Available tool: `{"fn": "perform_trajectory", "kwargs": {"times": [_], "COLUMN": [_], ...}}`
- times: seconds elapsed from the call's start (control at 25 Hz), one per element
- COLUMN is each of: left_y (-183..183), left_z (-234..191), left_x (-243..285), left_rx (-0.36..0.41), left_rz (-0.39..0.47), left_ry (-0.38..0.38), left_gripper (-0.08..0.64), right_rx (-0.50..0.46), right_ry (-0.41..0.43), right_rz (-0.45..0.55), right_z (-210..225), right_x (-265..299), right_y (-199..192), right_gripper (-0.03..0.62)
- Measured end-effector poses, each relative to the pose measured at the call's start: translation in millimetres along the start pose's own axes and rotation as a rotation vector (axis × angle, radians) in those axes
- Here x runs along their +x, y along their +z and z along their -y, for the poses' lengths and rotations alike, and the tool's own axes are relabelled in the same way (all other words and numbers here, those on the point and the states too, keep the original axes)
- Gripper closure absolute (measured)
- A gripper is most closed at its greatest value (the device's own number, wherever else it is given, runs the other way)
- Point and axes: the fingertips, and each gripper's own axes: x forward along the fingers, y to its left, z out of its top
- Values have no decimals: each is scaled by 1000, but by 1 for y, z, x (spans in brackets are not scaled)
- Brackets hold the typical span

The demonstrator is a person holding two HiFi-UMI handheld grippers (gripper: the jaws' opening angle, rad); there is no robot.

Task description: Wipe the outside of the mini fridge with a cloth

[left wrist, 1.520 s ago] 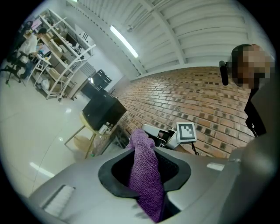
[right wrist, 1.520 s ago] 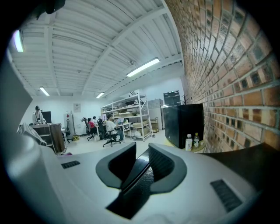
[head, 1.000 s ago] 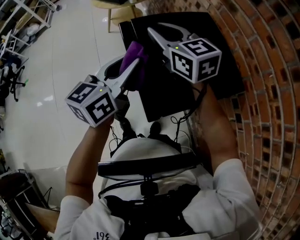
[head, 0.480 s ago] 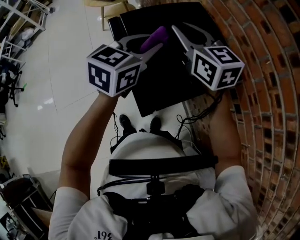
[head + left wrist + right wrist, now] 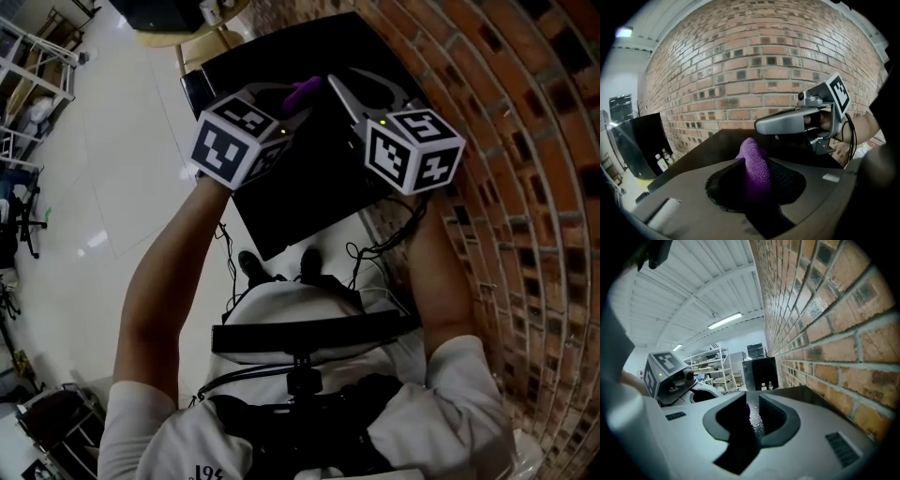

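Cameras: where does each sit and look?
Head view: on the person's head, looking down at the black mini fridge; both arms show.
Left gripper view: on the left gripper, facing the red brick wall; its jaws, just opening slightly, hold the purple cloth.
Right gripper view: on the right gripper, looking along that wall; empty jaws.
Shared: each gripper view shows the other gripper.

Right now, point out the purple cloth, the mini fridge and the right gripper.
purple cloth [image 5: 754, 164]: left gripper view, bunched middle.
mini fridge [image 5: 309, 187]: head view, bare black top.
right gripper [image 5: 751, 404]: right gripper view, between fingertips.
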Motion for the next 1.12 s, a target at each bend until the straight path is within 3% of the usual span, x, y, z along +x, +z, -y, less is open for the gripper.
{"fn": "perform_trajectory", "kwargs": {"times": [0.16, 0.32, 0.52, 0.68, 0.8, 0.92, 1.04, 1.12], "left_y": [0, 2, 19, 30, 32, 30, 28, 24], "left_z": [2, -1, -11, -15, -18, -23, -24, -22], "left_x": [8, 6, -12, -42, -70, -99, -124, -138], "left_rx": [71, 78, 28, -35, -86, -124, -151, -166], "left_rz": [-47, -24, 96, 234, 340, 443, 523, 553], "left_ry": [-6, 10, 48, 56, 51, 30, -46, -124], "left_gripper": [427, 348, 254, 253, 305, 429, 550, 560], "right_rx": [8, -5, -18, -27, -15, -3, 17, 27], "right_ry": [-12, -24, -54, -85, -122, -187, -282, -367], "right_rz": [-12, -14, 15, 29, 38, 50, 59, 55], "right_z": [5, 5, 6, 0, -6, -13, -17, -20], "right_x": [0, 0, -2, -10, -18, -30, -42, -52], "right_y": [-8, -13, -7, -2, 4, 8, 8, 4], "right_gripper": [512, 511, 483, 465, 465, 463, 463, 463]}}
